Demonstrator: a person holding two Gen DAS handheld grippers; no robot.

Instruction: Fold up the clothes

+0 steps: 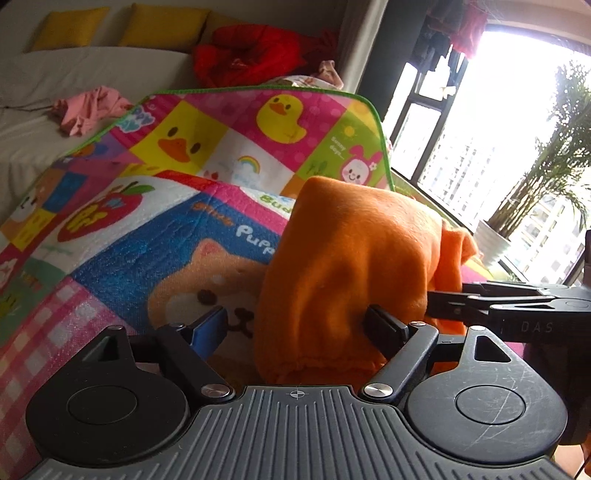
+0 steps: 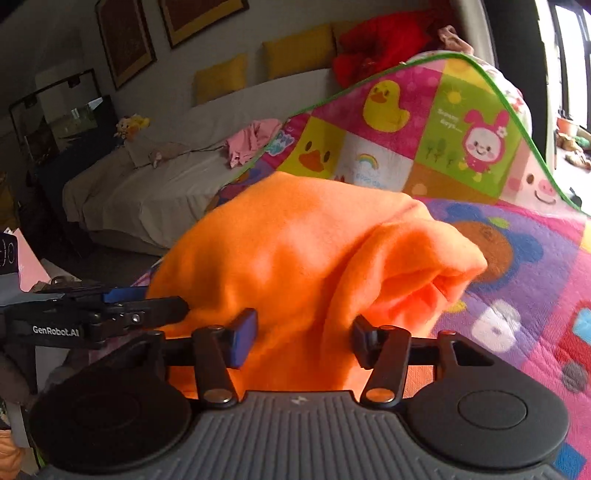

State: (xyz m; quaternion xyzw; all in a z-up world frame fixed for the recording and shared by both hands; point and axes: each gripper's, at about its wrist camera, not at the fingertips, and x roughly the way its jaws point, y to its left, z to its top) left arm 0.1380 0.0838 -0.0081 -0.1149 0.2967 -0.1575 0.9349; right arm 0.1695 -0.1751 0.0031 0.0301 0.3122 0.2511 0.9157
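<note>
An orange fleece garment (image 1: 354, 266) hangs bunched above a colourful cartoon play mat (image 1: 155, 229). My left gripper (image 1: 299, 328) is open, with the garment's gathered hem between its spread fingers and against the right finger (image 1: 384, 328). In the right wrist view the garment (image 2: 295, 266) fills the middle. My right gripper (image 2: 303, 339) is open with the cloth lying between its fingers. The right gripper shows in the left wrist view (image 1: 491, 306), touching the garment's right side. The left gripper shows at the left of the right wrist view (image 2: 110, 314).
The mat's far part (image 2: 424, 122) stands up against a white sofa (image 1: 74, 77) with yellow cushions (image 1: 162, 26). A pink garment (image 1: 88, 109) and a red jacket (image 1: 247, 55) lie on the sofa. A window and potted plant (image 1: 546, 158) are at right.
</note>
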